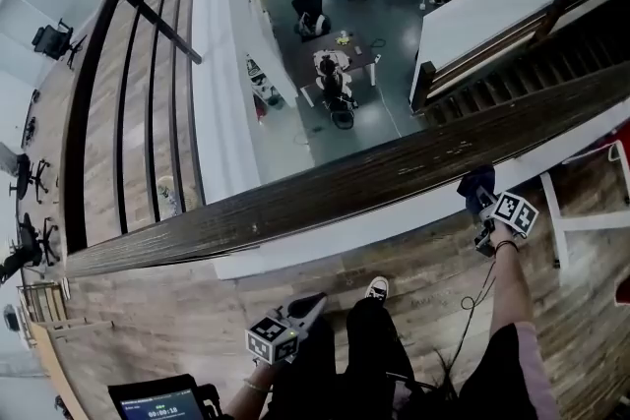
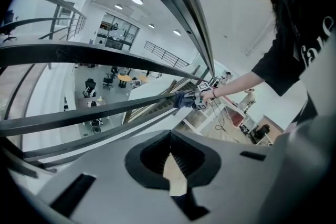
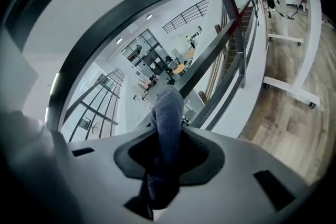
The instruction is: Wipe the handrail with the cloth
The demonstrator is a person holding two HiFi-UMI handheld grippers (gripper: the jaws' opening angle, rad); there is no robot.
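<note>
The dark wooden handrail (image 1: 325,187) runs slantwise across the head view, from lower left to upper right. My right gripper (image 1: 484,204) is at the rail's near edge on the right, shut on a dark blue cloth (image 1: 476,182) that touches the rail. In the right gripper view the cloth (image 3: 167,118) sticks up out of the shut jaws toward the railing bars. My left gripper (image 1: 313,306) hangs low by the person's legs, away from the rail. Its jaws (image 2: 173,162) are shut with nothing in them. From there the cloth (image 2: 184,99) and the right gripper (image 2: 203,98) show far off.
Beyond the rail is a drop to a lower floor with desks and chairs (image 1: 335,74). A staircase (image 1: 522,64) descends at the right. A white table frame (image 1: 581,221) stands on the wooden floor at right. A small screen (image 1: 157,400) sits at the bottom left. A cable (image 1: 474,295) hangs from the right arm.
</note>
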